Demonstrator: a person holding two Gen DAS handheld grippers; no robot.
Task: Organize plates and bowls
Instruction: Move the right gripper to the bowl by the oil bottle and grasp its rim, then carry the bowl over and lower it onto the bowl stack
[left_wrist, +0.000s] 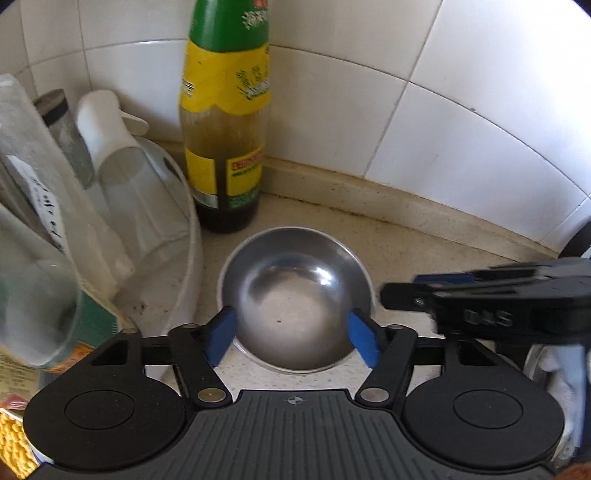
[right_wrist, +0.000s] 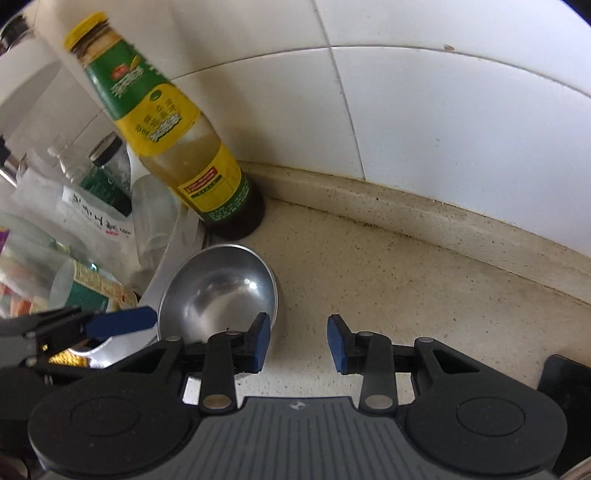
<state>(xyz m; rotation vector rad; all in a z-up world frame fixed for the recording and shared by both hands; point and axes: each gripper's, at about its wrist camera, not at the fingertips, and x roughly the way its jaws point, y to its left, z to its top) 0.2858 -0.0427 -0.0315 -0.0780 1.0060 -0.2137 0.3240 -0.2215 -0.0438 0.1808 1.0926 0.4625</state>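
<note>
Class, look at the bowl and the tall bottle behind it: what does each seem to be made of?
Bowl: likely stainless steel, polished; it shows grey mirror-like reflections and bright glints. Bottle: clear glass or plastic, hard to tell; liquid shows through it, with glossy printed labels.

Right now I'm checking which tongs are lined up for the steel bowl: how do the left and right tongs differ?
The left tongs stand wider, straddling the steel bowl; the right tongs are narrower, over bare counter beside the bowl. Both have blue pads, stand open and hold nothing.
</note>
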